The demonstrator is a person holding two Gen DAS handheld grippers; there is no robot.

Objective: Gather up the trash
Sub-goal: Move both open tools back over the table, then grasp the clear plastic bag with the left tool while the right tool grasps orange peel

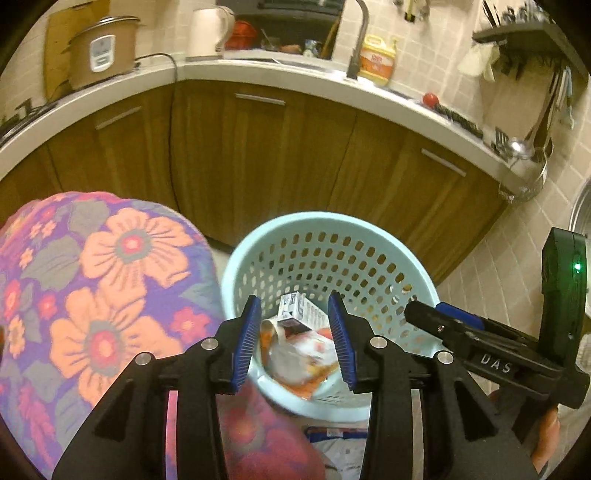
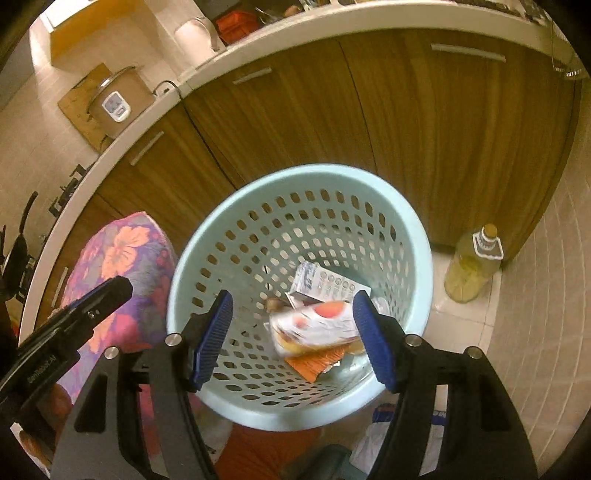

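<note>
A light blue perforated trash basket [image 1: 258,251] stands on the floor before the wooden cabinets; it also shows in the right wrist view [image 2: 207,258]. Inside lie a white carton [image 1: 295,308] [image 2: 325,284], a white and orange wrapper [image 1: 295,354] [image 2: 317,325] and an orange packet [image 2: 314,365]. My left gripper [image 1: 297,341] is open and empty above the basket's near rim. My right gripper [image 2: 293,339] is open and empty over the basket. The right gripper also shows at the right of the left wrist view [image 1: 443,317].
A floral-patterned knee [image 1: 96,295] is left of the basket. A yellow oil bottle [image 2: 472,262] stands on the tiled floor at the right. A white bag with blue print [image 2: 380,432] lies below the basket. The counter holds a rice cooker [image 1: 103,51] and kettle [image 1: 207,33].
</note>
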